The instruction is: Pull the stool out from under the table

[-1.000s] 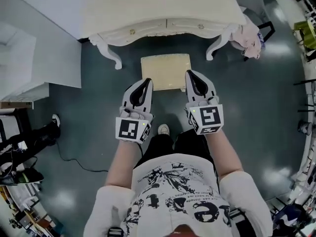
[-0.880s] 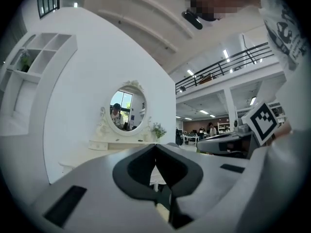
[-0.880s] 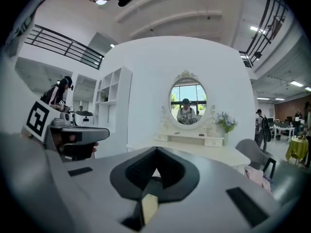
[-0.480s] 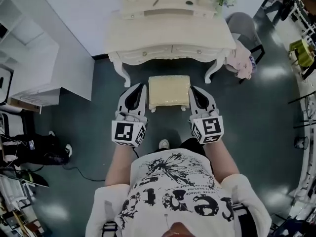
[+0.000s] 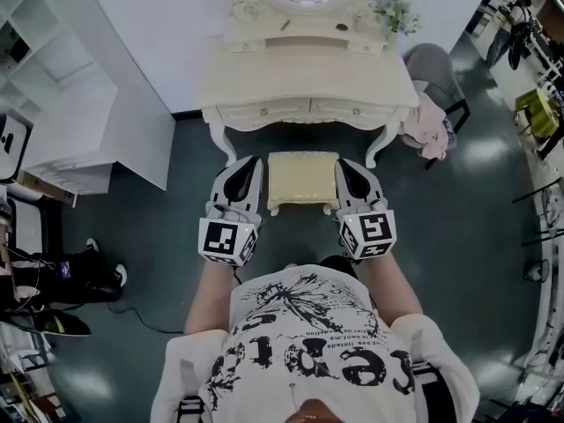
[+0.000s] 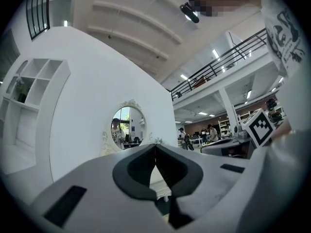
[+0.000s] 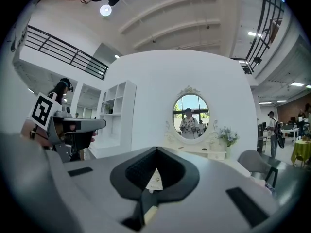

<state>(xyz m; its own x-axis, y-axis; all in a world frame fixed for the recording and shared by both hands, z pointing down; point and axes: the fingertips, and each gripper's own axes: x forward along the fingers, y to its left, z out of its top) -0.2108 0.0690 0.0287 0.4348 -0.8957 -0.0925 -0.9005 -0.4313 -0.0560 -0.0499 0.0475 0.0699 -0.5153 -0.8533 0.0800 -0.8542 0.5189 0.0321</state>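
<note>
The cream, square-topped stool (image 5: pixel 302 179) stands on the dark floor just in front of the white dressing table (image 5: pixel 308 77), its far edge close to the table's front legs. In the head view my left gripper (image 5: pixel 249 161) hangs over the stool's left side and my right gripper (image 5: pixel 346 164) over its right side, both held above the floor and pointing toward the table. Both pairs of jaws meet at the tips with nothing between them. The left gripper (image 6: pixel 155 147) and right gripper (image 7: pixel 156 150) look level at the table's oval mirror (image 7: pixel 191 113).
A white shelf unit (image 5: pixel 62 86) stands against the wall at the left. A grey chair with pink cloth (image 5: pixel 436 95) sits right of the table. A cable (image 5: pixel 145 311) and clutter lie on the floor at the lower left. The person stands directly behind the stool.
Both grippers have risen and now flank the stool instead of overlapping its near corners. The head view has pulled up, so the stool looks smaller and the mirror has come into view.
</note>
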